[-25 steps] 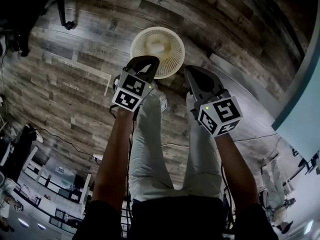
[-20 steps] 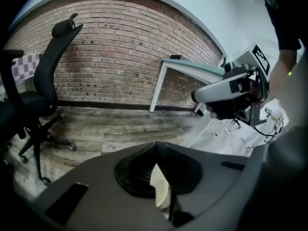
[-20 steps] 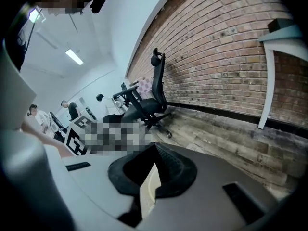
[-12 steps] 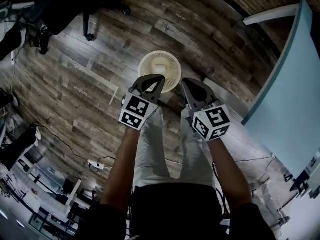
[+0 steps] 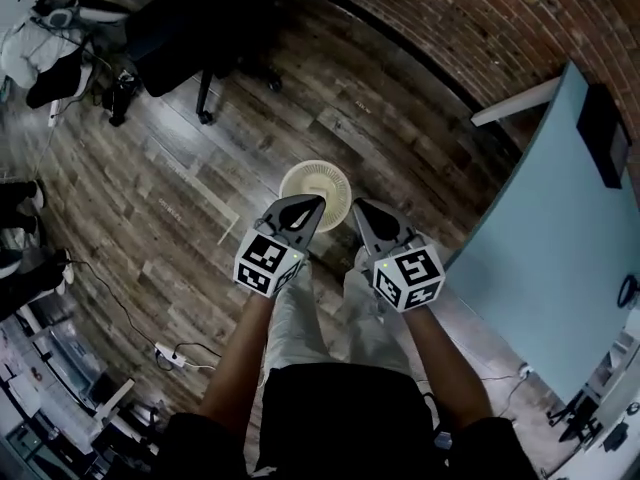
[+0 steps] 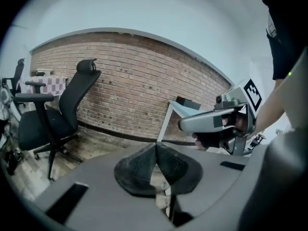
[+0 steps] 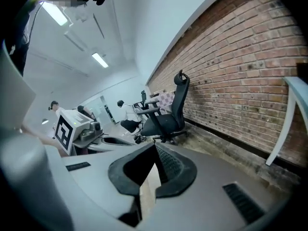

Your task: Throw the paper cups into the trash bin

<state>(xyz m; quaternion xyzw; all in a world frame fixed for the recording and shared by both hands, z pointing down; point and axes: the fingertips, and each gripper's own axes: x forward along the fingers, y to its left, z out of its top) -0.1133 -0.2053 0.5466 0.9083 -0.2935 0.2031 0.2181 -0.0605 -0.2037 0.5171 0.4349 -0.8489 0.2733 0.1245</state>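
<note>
The trash bin point(image 5: 315, 182) is a round cream wire basket on the wooden floor, far below and just beyond both grippers in the head view. A pale shape lies inside it, too small to tell what it is. No paper cup shows anywhere else. My left gripper point(image 5: 312, 204) is shut with nothing between its jaws, and its pads point(image 6: 144, 165) meet in the left gripper view. My right gripper point(image 5: 362, 208), held beside it, is shut and empty as well, its pads point(image 7: 168, 165) pressed together. Both point forward, slightly down, high over the floor.
A black office chair point(image 5: 190, 38) stands at the far left. A light blue table point(image 5: 560, 228) fills the right side, next to a brick wall point(image 5: 470, 18). A power strip with a cable point(image 5: 170, 353) lies on the floor near left. The person's legs hang below the grippers.
Both grippers and the head camera have risen well above the floor. The bin now looks smaller and farther below. Both jaws have stayed shut and empty.
</note>
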